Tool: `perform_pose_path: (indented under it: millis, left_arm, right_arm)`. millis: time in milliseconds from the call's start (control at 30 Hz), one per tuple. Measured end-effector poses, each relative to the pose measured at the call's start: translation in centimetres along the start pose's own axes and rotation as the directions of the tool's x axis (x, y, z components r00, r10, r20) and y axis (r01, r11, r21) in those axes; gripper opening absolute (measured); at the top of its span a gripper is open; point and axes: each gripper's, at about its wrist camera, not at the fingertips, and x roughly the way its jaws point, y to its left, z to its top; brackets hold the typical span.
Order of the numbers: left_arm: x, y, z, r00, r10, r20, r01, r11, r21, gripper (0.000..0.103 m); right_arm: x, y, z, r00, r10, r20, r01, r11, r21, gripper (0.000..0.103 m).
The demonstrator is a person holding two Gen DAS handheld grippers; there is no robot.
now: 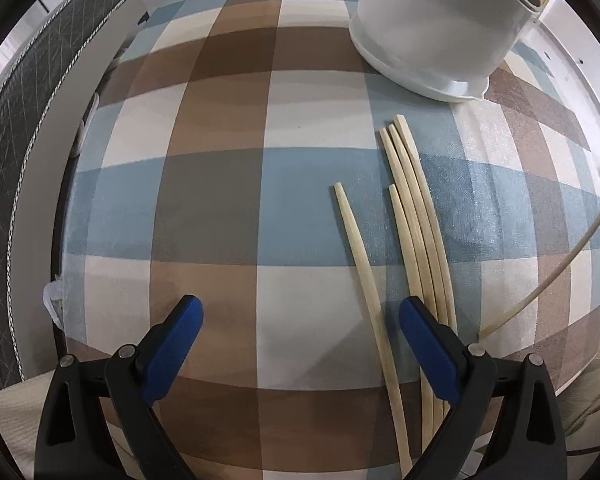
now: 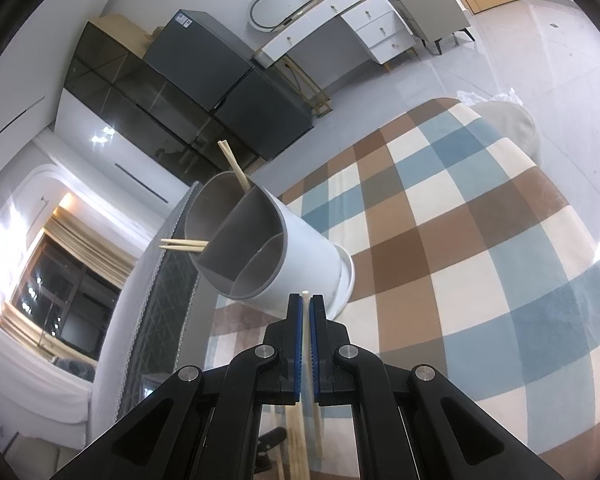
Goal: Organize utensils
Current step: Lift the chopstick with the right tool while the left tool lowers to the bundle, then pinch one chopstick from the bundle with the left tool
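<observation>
Several pale wooden chopsticks lie side by side on the checked tablecloth, pointing toward a white utensil holder at the far right. My left gripper hovers open over the cloth, its right finger above the bundle and one lone chopstick between the jaws, untouched. In the right wrist view my right gripper is shut on a single chopstick, its tip just in front of the divided holder. Chopsticks stick out of the holder's compartments.
A quilted grey chair back stands beyond the table's left edge. A pale cord curves over the table's right side. Dark cabinets and a white dresser line the far wall.
</observation>
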Motion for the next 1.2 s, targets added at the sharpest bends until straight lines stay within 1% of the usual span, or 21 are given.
perform_pose_path:
  millis: [67, 133, 167, 233, 267, 300, 333, 367, 400, 433, 467, 567, 667, 767, 867, 933, 967, 1000, 1033, 1100, 1200]
  left_arm:
    - [-0.1, -0.3, 0.0, 1.000, 0.008, 0.005, -0.008, 1.000, 0.010, 0.094]
    - [-0.4, -0.7, 0.0, 1.000, -0.013, 0.011, 0.012, 1.000, 0.009, 0.082]
    - [-0.4, -0.7, 0.3, 0.999, -0.035, 0.007, 0.035, 0.999, 0.000, 0.078]
    - [-0.5, -1.0, 1.0, 0.999, -0.039, 0.011, 0.039, 0.999, 0.001, 0.065]
    - [-0.5, -1.2, 1.5, 0.999, -0.041, 0.016, 0.041, 0.999, 0.007, 0.062]
    - [-0.5, -1.3, 2.0, 0.999, -0.042, 0.019, 0.041, 0.999, 0.007, 0.054]
    - [-0.5, -1.4, 2.4, 0.999, -0.042, 0.020, 0.042, 0.999, 0.007, 0.043]
    - [-0.5, -1.6, 2.7, 0.999, -0.044, 0.021, 0.044, 0.999, 0.011, 0.035]
    - [-0.6, -1.9, 3.0, 0.999, -0.047, 0.018, 0.046, 0.999, 0.017, 0.019]
    - [-0.6, -2.3, 3.4, 0.999, -0.050, 0.010, 0.050, 0.998, 0.025, 0.006]
    - [-0.4, -2.7, 3.7, 0.998, -0.057, 0.002, 0.057, 0.998, 0.031, 0.003]
    - [-0.3, -3.5, 4.4, 1.000, -0.028, 0.002, 0.027, 0.999, 0.039, 0.001]
    - [-0.3, -3.5, 4.7, 0.999, -0.046, 0.008, 0.046, 0.999, 0.027, 0.001]
    - [-1.5, -2.6, 4.3, 0.994, -0.090, 0.066, 0.090, 0.996, 0.006, 0.001]
    - [-3.7, -1.8, 3.5, 0.979, -0.133, 0.151, 0.134, 0.991, 0.010, 0.001]
    - [-5.4, -1.3, 2.8, 0.961, -0.162, 0.224, 0.166, 0.986, 0.005, 0.001]
    - [-6.5, -1.0, 2.4, 0.946, -0.176, 0.272, 0.182, 0.983, 0.001, 0.001]
    - [-7.7, -0.9, 1.8, 0.927, -0.184, 0.326, 0.194, 0.981, 0.005, 0.001]
    - [-8.3, -1.2, 2.0, 0.913, -0.190, 0.362, 0.200, 0.980, 0.010, 0.001]
    - [-10.2, -1.4, 1.8, 0.867, -0.214, 0.450, 0.223, 0.974, 0.035, 0.001]
    - [-11.4, -0.7, 0.9, 0.815, -0.250, 0.523, 0.244, 0.966, 0.083, 0.001]
  right_arm:
    - [0.1, 0.1, 0.1, 1.000, 0.001, 0.000, -0.001, 1.000, 0.005, 0.003]
    - [0.3, 0.2, 0.1, 1.000, 0.001, -0.004, -0.001, 1.000, 0.006, 0.003]
    - [0.4, 0.2, 0.1, 1.000, 0.000, -0.007, 0.000, 1.000, 0.005, 0.003]
    - [0.5, 0.4, 0.2, 1.000, 0.003, -0.012, -0.003, 1.000, -0.004, 0.003]
    - [0.5, 0.5, 0.2, 1.000, 0.000, -0.011, 0.000, 1.000, -0.013, 0.003]
    - [0.5, 0.6, 0.1, 1.000, -0.002, -0.010, 0.002, 1.000, -0.019, 0.003]
    - [0.6, 0.7, 0.2, 1.000, -0.004, -0.009, 0.004, 1.000, -0.024, 0.003]
    - [0.6, 0.7, 0.2, 1.000, -0.003, -0.009, 0.002, 1.000, -0.027, 0.003]
    - [0.6, 0.8, 0.2, 1.000, -0.003, -0.009, 0.003, 1.000, -0.029, 0.003]
    - [0.7, 0.8, 0.2, 1.000, -0.005, -0.008, 0.004, 0.999, -0.033, 0.003]
    - [0.7, 0.9, 0.3, 1.000, -0.006, -0.007, 0.006, 0.999, -0.036, 0.003]
    - [1.0, 1.1, 0.3, 1.000, -0.018, -0.009, 0.017, 0.999, -0.051, 0.003]
    - [0.8, 1.5, 0.1, 0.999, -0.033, -0.004, 0.033, 0.996, -0.078, 0.003]
    - [0.4, 2.2, -0.5, 0.999, -0.048, 0.004, 0.048, 0.992, -0.117, 0.003]
    - [-0.3, 3.1, -1.2, 0.999, -0.050, 0.019, 0.052, 0.986, -0.158, 0.003]
    - [-0.8, 3.6, -1.7, 0.998, -0.052, 0.033, 0.058, 0.983, -0.176, 0.003]
    - [-1.2, 4.0, -2.2, 0.998, -0.054, 0.044, 0.061, 0.980, -0.187, 0.003]
    - [-1.4, 4.3, -2.4, 0.997, -0.057, 0.049, 0.066, 0.979, -0.194, 0.003]
    - [-1.7, 4.6, -2.8, 0.996, -0.061, 0.058, 0.072, 0.975, -0.208, 0.003]
    - [-2.0, 5.5, -3.6, 0.995, -0.070, 0.069, 0.084, 0.966, -0.243, 0.002]
    - [-2.5, 6.7, -4.6, 0.992, -0.088, 0.090, 0.111, 0.949, -0.296, 0.002]
